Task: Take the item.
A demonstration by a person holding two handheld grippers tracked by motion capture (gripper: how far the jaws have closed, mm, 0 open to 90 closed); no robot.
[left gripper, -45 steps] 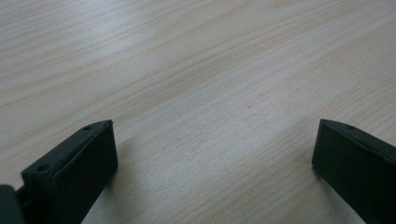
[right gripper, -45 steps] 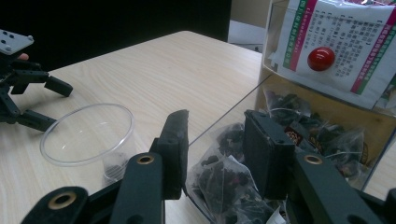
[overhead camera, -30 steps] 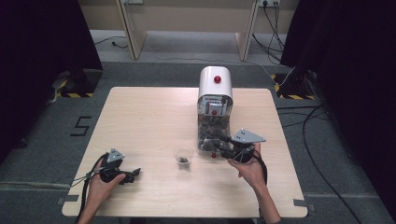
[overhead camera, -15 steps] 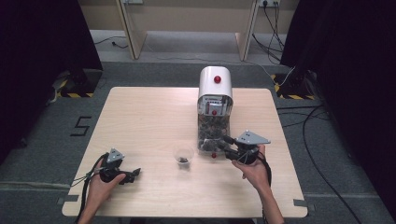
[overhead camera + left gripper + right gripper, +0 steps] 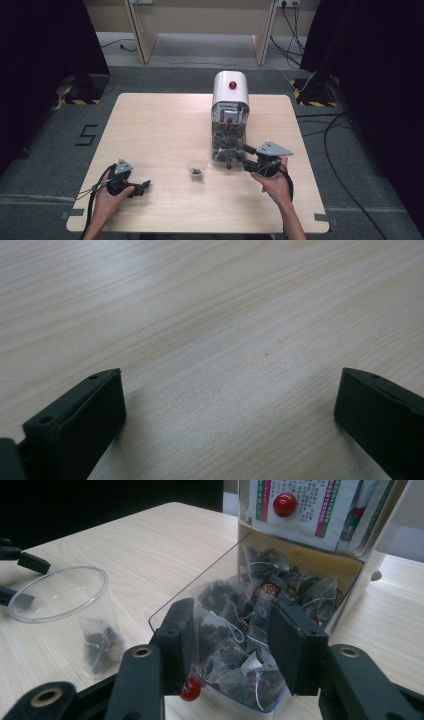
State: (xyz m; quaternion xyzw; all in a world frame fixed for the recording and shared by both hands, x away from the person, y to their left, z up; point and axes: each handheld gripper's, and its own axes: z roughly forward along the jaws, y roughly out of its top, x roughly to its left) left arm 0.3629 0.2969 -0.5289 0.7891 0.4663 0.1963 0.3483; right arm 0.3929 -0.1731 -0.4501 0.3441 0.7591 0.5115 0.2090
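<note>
A white tea-bag dispenser (image 5: 230, 90) with a red knob stands at the table's middle right. Its clear drawer (image 5: 200, 592) is pulled out at the bottom and holds several dark tea bags (image 5: 235, 645). My right gripper (image 5: 243, 156) points at the drawer front. Its jaws have just been opening and now stand apart around the tea bags (image 5: 231, 607), pressing on nothing. The drawer's small red knob (image 5: 190, 689) sits by the left jaw. A clear plastic cup (image 5: 195, 165) with one tea bag (image 5: 102, 647) stands left of the drawer. My left gripper (image 5: 145, 186) rests open on bare wood (image 5: 230, 372).
The wooden table (image 5: 150, 130) has free room across its left half and front. Dark curtains flank the room, and cables (image 5: 345, 145) run over the grey floor on the right. Two wooden table legs (image 5: 137, 30) stand behind.
The right gripper's jaws have spread wider at the drawer front, and that hand has barely shifted. The left hand and gripper have stayed put.
</note>
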